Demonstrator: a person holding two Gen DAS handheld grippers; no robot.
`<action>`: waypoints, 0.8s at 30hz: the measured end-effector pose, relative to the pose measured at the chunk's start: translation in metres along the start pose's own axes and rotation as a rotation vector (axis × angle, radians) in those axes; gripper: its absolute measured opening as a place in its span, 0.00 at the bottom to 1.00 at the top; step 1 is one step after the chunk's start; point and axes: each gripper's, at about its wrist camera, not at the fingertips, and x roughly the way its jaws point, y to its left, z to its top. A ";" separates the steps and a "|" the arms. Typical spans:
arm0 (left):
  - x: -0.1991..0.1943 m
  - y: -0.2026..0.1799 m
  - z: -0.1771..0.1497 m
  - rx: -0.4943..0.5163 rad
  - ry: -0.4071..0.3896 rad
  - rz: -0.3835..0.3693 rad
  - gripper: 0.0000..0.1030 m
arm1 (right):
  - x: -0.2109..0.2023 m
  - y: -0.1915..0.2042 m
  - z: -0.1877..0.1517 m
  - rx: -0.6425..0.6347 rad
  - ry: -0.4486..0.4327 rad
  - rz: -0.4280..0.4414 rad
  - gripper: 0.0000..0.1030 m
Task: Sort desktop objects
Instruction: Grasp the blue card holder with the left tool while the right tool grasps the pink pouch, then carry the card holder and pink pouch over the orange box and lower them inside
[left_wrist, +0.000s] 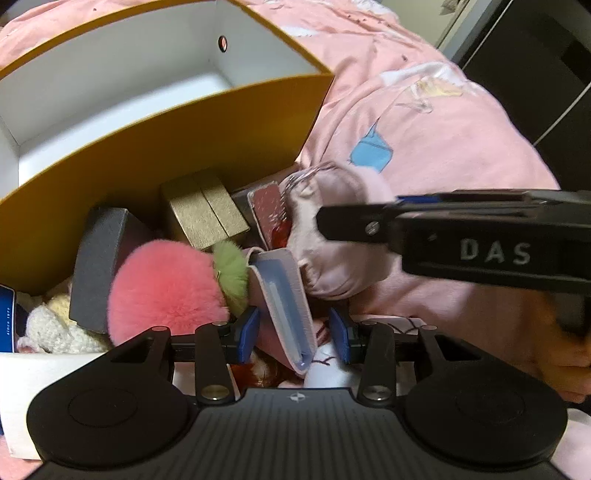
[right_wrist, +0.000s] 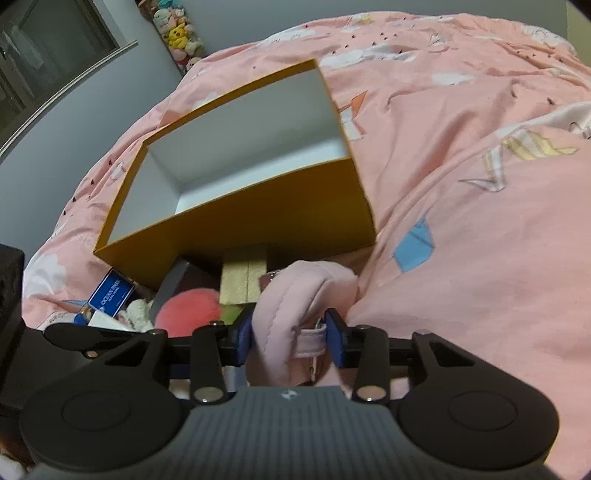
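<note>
Left gripper (left_wrist: 294, 334): blue pads spread apart, a pale pink card holder (left_wrist: 284, 306) standing between them with a gap on either side; nothing pressed.
Right gripper (right_wrist: 290, 338): blue pads either side of a pink padded pouch (right_wrist: 295, 299); a white strap of the pouch lies against the right pad, but firm pressure from both pads cannot be confirmed.
Pink pom-pom (left_wrist: 166, 288): just left of the card holder, a green tuft (left_wrist: 231, 267) touching it.
Gold box (left_wrist: 203, 214): behind the pom-pom, against the yellow carton's near wall.
Grey box (left_wrist: 98, 266): tilted, left of the pom-pom.
Red card (left_wrist: 271, 216): between the gold box and the pouch.
Yellow carton (right_wrist: 236, 221): open-topped, white interior bare, beyond the pile.
Blue box (right_wrist: 110, 293): left of the pile, printed lettering.
Bedspread (right_wrist: 461, 184): pink, patterned, beneath everything.
</note>
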 end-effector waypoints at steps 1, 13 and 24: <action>0.003 -0.001 0.000 -0.002 0.004 0.008 0.46 | -0.001 -0.001 -0.001 -0.004 -0.005 -0.009 0.38; -0.036 0.020 -0.003 -0.089 -0.085 -0.041 0.22 | -0.030 -0.002 0.006 -0.021 -0.089 0.008 0.29; -0.116 0.034 0.010 -0.121 -0.291 -0.038 0.19 | -0.089 0.022 0.040 -0.113 -0.252 0.110 0.29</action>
